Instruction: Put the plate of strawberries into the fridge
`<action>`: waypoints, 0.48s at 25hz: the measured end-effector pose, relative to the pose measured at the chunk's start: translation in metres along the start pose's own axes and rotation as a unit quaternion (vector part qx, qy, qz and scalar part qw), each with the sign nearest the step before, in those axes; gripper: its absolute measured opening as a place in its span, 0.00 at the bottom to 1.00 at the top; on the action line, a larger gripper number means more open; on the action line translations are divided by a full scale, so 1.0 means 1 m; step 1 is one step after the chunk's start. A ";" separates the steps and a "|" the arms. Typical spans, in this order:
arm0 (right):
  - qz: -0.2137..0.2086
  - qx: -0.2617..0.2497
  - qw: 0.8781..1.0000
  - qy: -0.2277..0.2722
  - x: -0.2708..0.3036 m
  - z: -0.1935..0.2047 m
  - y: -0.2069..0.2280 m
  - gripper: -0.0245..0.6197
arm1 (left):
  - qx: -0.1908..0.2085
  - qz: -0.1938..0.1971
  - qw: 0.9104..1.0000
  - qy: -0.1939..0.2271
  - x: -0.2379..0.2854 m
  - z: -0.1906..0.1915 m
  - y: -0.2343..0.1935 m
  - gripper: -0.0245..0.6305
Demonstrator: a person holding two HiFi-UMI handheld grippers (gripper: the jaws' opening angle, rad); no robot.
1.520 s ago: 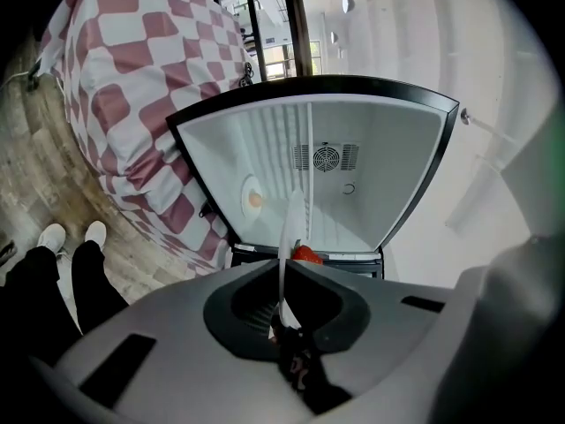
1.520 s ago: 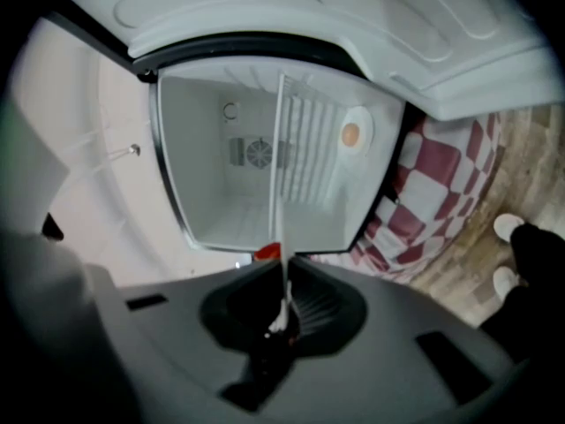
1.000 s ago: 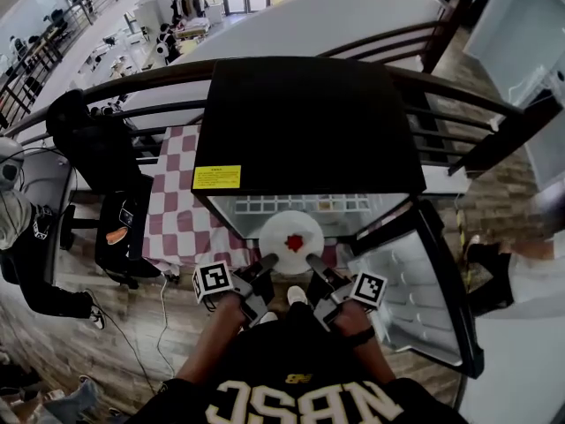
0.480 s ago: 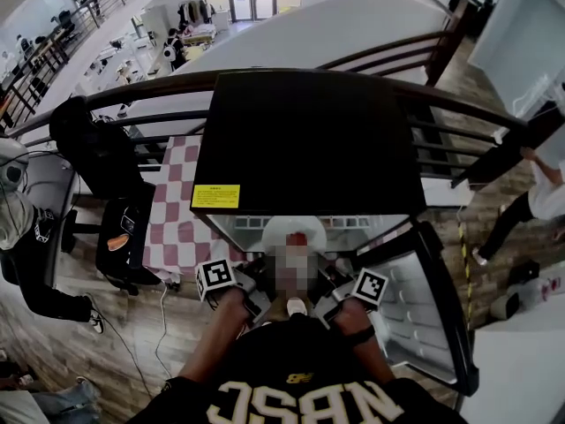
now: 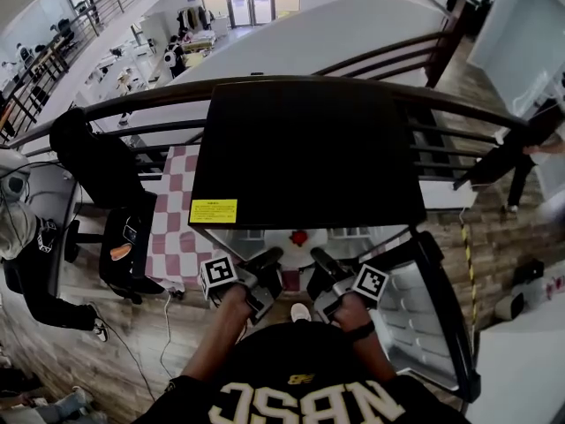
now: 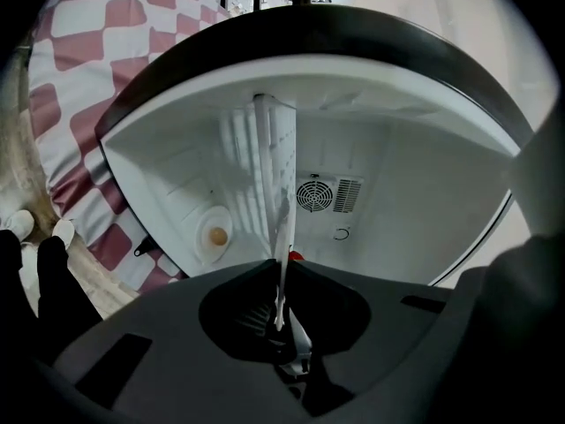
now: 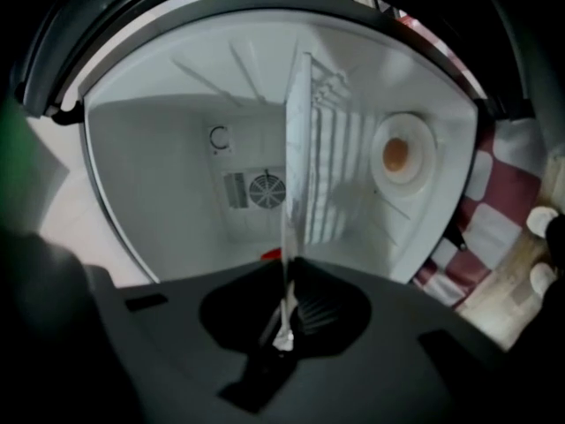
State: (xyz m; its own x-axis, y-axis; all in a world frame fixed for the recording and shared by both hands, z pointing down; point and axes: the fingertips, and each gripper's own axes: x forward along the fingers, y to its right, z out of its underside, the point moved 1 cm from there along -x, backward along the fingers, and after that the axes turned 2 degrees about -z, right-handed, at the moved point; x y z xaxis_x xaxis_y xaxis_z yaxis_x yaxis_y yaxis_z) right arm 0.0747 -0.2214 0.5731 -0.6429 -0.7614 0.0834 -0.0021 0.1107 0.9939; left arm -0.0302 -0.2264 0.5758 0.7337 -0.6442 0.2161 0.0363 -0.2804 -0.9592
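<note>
Now the left gripper (image 5: 272, 257) and right gripper (image 5: 316, 257) are clenching opposite rims of the plate (image 5: 282, 239) — keeping it level so the strawberries (image 5: 300, 236) aren't rolling. It's hanging just inside the open fridge (image 5: 309, 148).

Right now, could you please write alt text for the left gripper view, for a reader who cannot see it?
The left tongs are shut on the rim of a white plate, seen edge-on, held inside an open white fridge. A red strawberry peeks beside the plate; a round fan vent marks the back wall.
</note>
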 end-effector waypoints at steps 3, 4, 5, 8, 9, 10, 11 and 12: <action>0.004 0.001 1.000 0.015 0.003 -0.006 -0.002 0.09 | 0.000 0.002 1.000 0.004 0.007 -0.004 0.000 0.08; 0.005 -0.004 1.000 0.018 0.003 -0.009 -0.002 0.09 | -0.001 0.004 1.000 0.004 0.009 -0.003 0.003 0.08; 0.006 -0.009 1.000 0.020 0.004 -0.011 -0.002 0.09 | -0.001 0.006 1.000 0.003 0.011 -0.002 0.006 0.08; 0.003 -0.006 1.000 0.024 0.005 -0.015 0.001 0.09 | -0.001 0.014 1.000 0.000 0.015 -0.004 0.007 0.08; 0.001 -0.001 1.000 0.025 0.006 -0.016 0.002 0.09 | -0.003 0.017 1.000 0.000 0.016 -0.005 0.007 0.08; -0.001 0.002 1.000 0.026 0.007 -0.017 0.002 0.09 | -0.005 0.021 1.000 0.000 0.017 -0.006 0.006 0.08; -0.003 0.003 1.000 0.027 0.007 -0.018 0.002 0.09 | -0.006 0.023 1.000 0.000 0.018 -0.007 0.007 0.08; -0.003 0.003 1.000 0.029 0.008 -0.018 0.002 0.09 | -0.005 0.024 1.000 0.000 0.019 -0.008 0.007 0.08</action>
State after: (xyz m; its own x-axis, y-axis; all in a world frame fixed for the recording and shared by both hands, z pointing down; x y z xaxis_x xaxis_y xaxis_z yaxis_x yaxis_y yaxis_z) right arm 0.0835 -0.2390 0.5767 -0.5975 -0.7977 0.0812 -0.0113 0.1096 0.9939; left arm -0.0216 -0.2462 0.5747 0.7342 -0.6575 0.1690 -0.0069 -0.2562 -0.9666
